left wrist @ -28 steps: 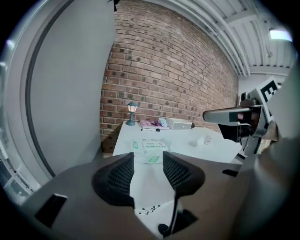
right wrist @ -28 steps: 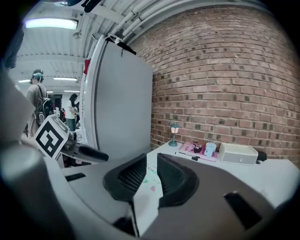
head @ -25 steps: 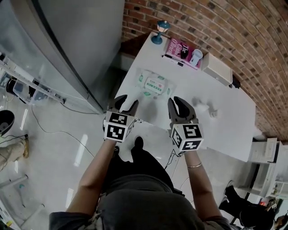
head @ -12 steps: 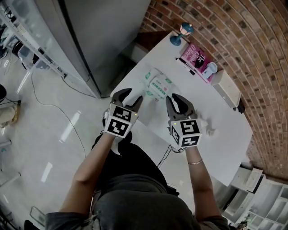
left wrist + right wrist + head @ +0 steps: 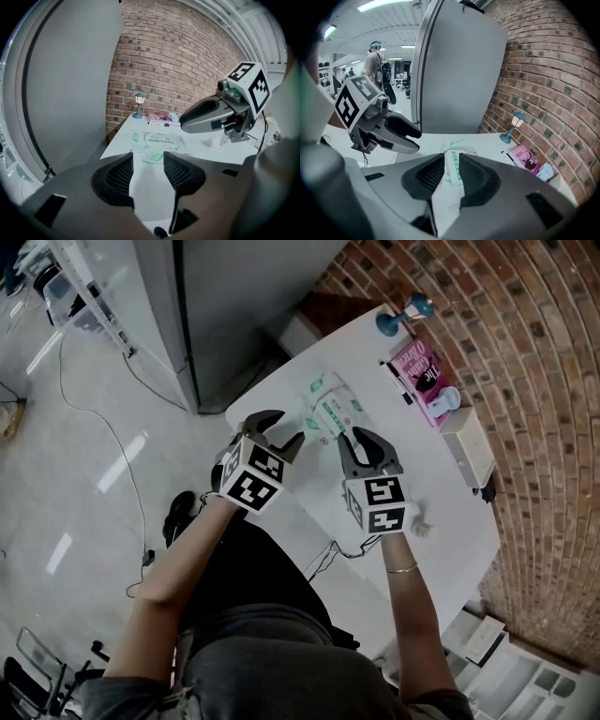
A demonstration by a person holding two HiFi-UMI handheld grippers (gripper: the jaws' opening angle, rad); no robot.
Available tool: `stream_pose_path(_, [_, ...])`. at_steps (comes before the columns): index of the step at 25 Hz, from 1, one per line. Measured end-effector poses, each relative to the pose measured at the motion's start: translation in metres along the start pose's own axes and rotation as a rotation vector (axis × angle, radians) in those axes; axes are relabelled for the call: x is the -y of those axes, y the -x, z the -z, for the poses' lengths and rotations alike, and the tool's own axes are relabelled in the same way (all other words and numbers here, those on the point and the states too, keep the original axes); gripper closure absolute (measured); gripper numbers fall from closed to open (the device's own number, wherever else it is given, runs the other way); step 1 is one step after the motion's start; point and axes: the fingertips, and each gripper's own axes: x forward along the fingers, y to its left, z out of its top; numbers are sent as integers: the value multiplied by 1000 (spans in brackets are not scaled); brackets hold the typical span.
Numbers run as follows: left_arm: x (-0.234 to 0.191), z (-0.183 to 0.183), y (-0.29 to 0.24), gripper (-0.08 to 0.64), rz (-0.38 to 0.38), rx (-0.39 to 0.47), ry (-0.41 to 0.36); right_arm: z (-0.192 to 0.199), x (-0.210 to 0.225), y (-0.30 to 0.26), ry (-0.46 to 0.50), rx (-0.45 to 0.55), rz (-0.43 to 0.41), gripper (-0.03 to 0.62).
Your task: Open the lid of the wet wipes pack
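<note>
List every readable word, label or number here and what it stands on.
None reads clearly.
Cover lettering on the pink book: too blurred to read.
Green label print on the wet wipes pack: too small to read.

No words can be read with certainty here. The flat pink book [image 5: 419, 369] carries a white title in handwriting style, and the soft white wet wipes pack [image 5: 330, 409] carries a green printed label, but both are too small to read. The white cubes [image 5: 253, 482] show only black square marker patterns, no letters.
</note>
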Motion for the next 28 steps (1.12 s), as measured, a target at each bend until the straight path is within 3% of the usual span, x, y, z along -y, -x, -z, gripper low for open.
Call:
stream_pose_path(7, [12,5,-14,365,8,-19,-59,12,-7,-13,124,-73,-47,485])
stream_pose_path(28, [25,6,-64,350,53,-82,-258,23,-5,-43,375,-246,-74,479])
